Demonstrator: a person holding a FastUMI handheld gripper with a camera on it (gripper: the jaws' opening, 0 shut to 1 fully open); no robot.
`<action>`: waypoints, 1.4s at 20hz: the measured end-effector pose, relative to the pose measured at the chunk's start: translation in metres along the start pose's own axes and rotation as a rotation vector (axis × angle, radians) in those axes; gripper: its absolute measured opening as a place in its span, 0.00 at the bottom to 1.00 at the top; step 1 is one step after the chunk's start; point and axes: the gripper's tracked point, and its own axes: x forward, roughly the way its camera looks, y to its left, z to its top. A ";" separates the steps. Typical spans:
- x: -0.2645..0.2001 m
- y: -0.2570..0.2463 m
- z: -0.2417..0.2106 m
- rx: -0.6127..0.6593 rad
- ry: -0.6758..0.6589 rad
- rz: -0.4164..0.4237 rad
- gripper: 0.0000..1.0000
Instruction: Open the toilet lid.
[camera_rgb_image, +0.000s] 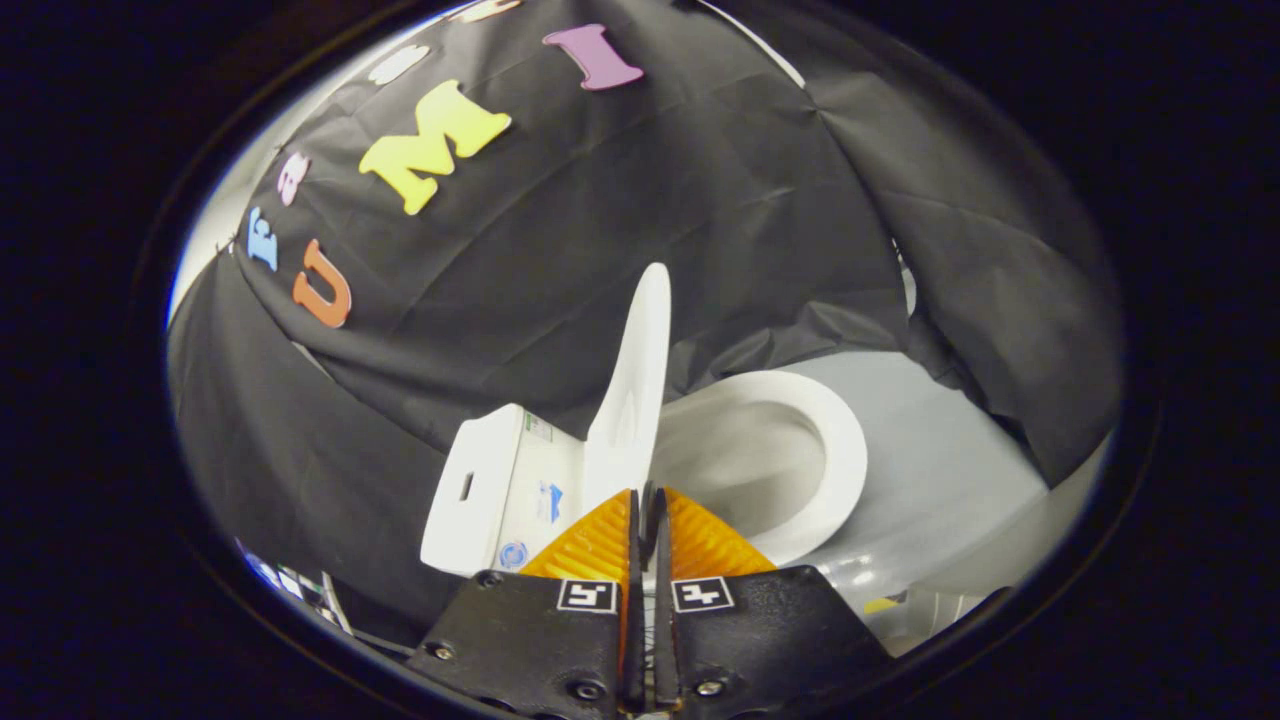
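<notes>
gripper view: tool (647, 500) pinching raised lid's (632, 400) edge.

The camera rode on the gripper (647, 500), close behind its nearly closed fingers, tilted sideways and looking forward and down at close range onto the toilet's raised lid (632, 400) and bowl (800, 450), the booth wall (600, 220) beyond.

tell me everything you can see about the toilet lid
The toilet lid is white, smooth and glossy, plastic by its look, seen nearly edge-on. It is already raised, standing almost upright between the tank and the open seat ring. The gripper sits at its lower end with its fingers nearly closed; whether they pinch the lid's edge is unclear.
</notes>
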 end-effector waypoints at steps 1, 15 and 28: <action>0.000 0.003 0.001 -0.018 -0.004 -0.013 0.07; -0.008 0.067 0.003 -0.206 -0.059 -0.126 0.07; -0.004 0.130 0.000 -0.415 -0.126 -0.299 0.07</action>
